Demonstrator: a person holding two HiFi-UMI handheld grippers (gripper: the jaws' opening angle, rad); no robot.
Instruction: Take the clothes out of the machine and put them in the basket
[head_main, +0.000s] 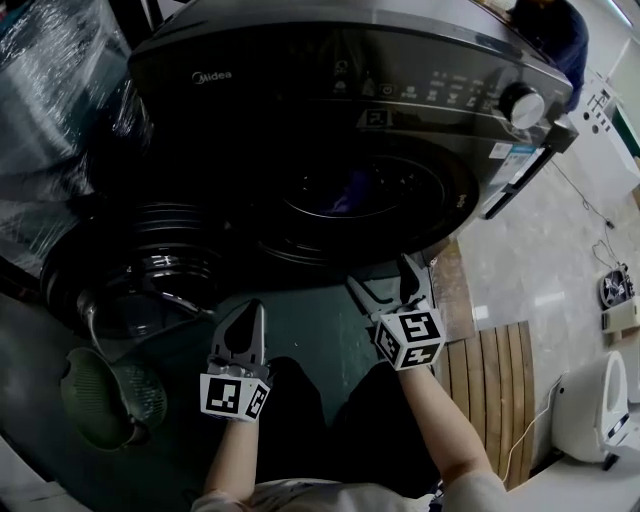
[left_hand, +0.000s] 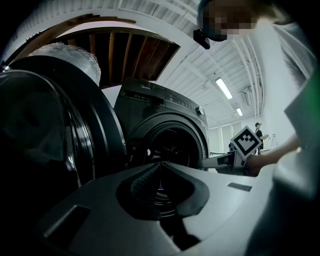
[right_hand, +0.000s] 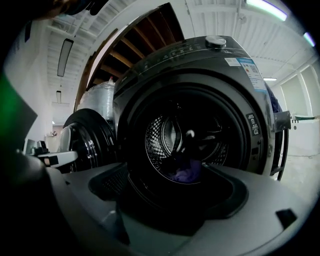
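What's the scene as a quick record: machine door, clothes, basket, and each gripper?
Washing machine: dark front loader
Door: open, swung left
Clothes: purple garment lying in drum
Basket: green, lower left, no clothes seen inside
Left gripper: shut, empty, outside machine
Right gripper: open, empty, facing drum opening

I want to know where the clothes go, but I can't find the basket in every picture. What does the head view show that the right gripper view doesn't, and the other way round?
Only the head view shows the green basket, at the lower left below the open door, and the wooden boards at the right. Only the right gripper view shows the drum's holed metal wall and a long ceiling light. Both show the dark washing machine, its door swung open, and purple clothes lying inside the drum.
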